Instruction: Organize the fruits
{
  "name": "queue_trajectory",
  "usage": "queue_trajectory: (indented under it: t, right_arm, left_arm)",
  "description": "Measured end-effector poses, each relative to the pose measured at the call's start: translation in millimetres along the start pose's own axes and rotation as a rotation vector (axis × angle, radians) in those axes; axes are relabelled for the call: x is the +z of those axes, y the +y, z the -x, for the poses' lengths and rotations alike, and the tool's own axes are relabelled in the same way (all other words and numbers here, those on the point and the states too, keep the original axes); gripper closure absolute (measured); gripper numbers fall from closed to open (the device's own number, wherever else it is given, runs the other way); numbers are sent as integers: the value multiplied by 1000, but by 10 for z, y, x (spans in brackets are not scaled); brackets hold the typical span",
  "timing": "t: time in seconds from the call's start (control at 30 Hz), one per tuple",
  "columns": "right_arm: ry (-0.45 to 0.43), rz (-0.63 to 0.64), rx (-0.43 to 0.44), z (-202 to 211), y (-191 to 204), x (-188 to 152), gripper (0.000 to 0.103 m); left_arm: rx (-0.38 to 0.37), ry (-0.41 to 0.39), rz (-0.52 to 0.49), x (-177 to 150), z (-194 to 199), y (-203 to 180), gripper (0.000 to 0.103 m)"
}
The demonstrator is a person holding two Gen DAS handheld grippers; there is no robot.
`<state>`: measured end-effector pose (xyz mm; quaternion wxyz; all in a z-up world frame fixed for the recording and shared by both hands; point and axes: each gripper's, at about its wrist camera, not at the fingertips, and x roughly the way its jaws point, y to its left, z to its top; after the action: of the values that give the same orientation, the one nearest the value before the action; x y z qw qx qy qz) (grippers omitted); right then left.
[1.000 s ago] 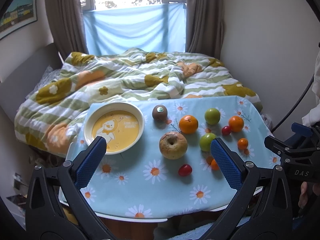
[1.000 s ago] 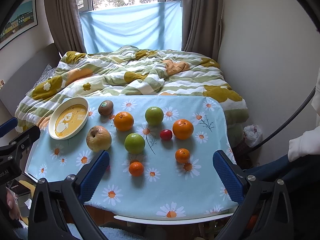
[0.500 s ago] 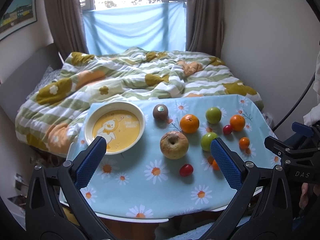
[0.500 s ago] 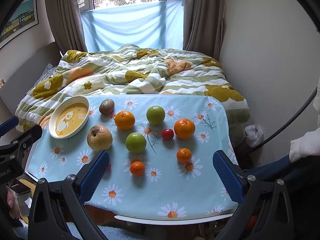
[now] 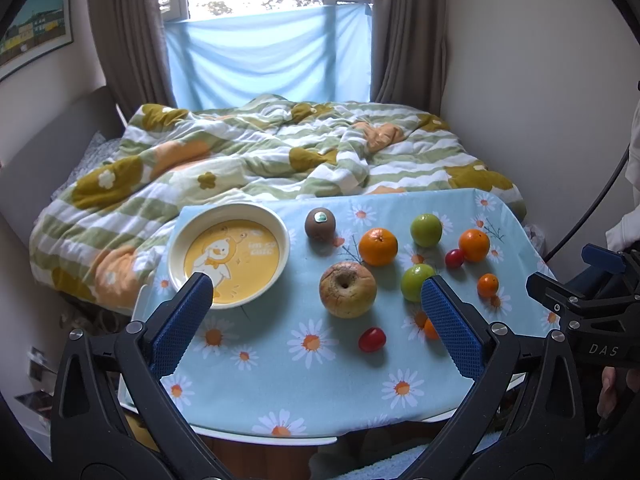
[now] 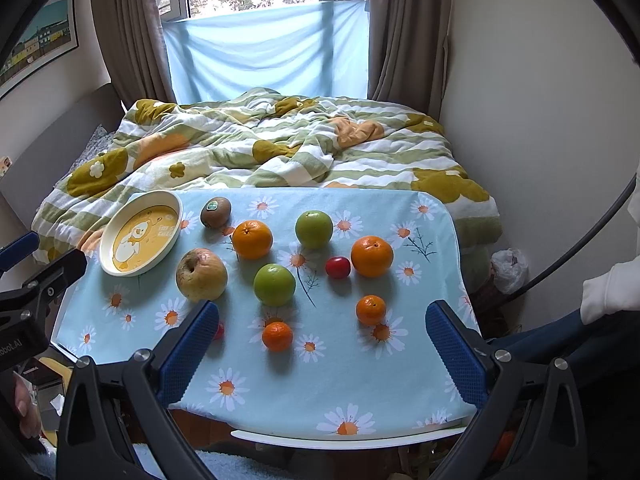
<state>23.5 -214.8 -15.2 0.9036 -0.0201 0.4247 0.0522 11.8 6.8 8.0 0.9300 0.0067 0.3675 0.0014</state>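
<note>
A yellow-and-white bowl (image 5: pixel 229 255) (image 6: pixel 141 237) sits empty at the table's left. Loose fruit lies to its right: a kiwi (image 5: pixel 319 223) (image 6: pixel 215 212), a brownish apple (image 5: pixel 347 289) (image 6: pixel 201 275), two big oranges (image 6: pixel 252 239) (image 6: pixel 371 256), two green apples (image 6: pixel 314 229) (image 6: pixel 274 284), two small tangerines (image 6: pixel 277 336) (image 6: pixel 371 310) and cherry tomatoes (image 5: pixel 372 339) (image 6: pixel 338 267). My left gripper (image 5: pixel 316 292) is open and empty, above the table's front edge. My right gripper (image 6: pixel 322 320) is open and empty, also at the front edge.
The table wears a blue daisy cloth (image 6: pixel 280 384) and stands against a bed with a green striped quilt (image 6: pixel 280 148). A wall is close on the right. A white plastic bag (image 6: pixel 509 270) lies on the floor by the wall.
Both grippers have drifted slightly, so the table sits a little higher in view. Nothing on the table has moved. Both stay open.
</note>
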Motion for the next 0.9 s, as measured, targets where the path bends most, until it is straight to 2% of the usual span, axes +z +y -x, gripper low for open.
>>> queue_trajectory:
  t: [0.9]
  right_arm:
    - [-1, 8, 5, -19, 85, -19, 0]
  left_arm:
    - [1, 1, 1, -5, -15, -25, 0]
